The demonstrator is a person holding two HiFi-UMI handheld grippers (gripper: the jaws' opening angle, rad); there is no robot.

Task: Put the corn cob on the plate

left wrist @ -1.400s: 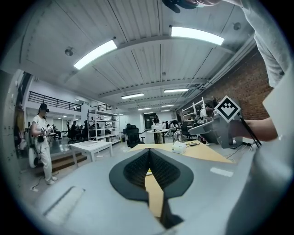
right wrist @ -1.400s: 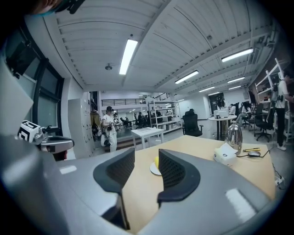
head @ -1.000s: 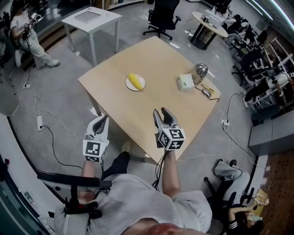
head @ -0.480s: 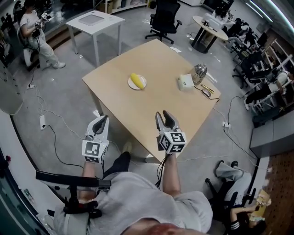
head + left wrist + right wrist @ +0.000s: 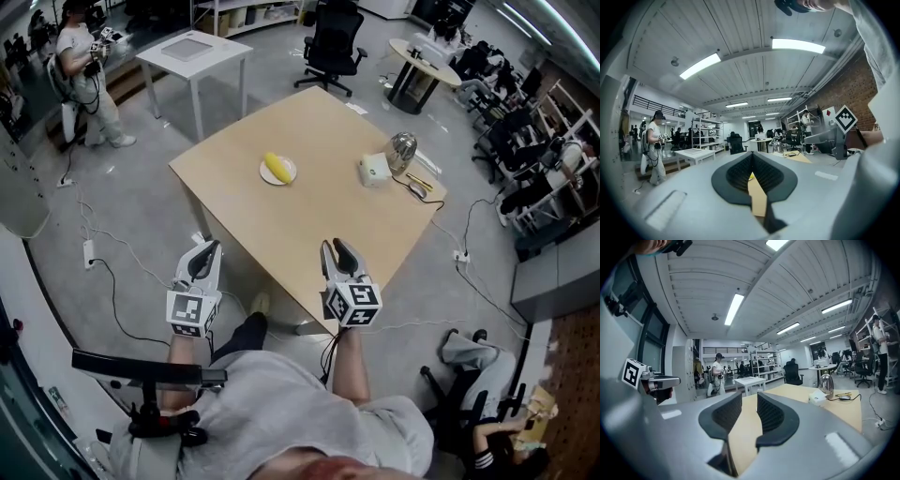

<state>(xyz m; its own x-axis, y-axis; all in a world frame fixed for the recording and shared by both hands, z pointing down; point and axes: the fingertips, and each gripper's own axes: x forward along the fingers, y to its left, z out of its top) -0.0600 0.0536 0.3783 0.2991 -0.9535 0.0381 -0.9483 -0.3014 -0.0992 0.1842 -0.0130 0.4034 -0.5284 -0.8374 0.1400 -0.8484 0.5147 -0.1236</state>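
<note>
Left tongs together, empty; right tongs partly apart, just narrowing, empty.

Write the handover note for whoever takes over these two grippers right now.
Left gripper: jaws together, empty, beside the table's near edge.
Right gripper: jaws apart, have just been closing, nothing between them, over the near edge.
Corn cob: lying on the plate, farther across the table.
Done: cob is on the plate.
Left: nothing, as far as the views show.
</note>
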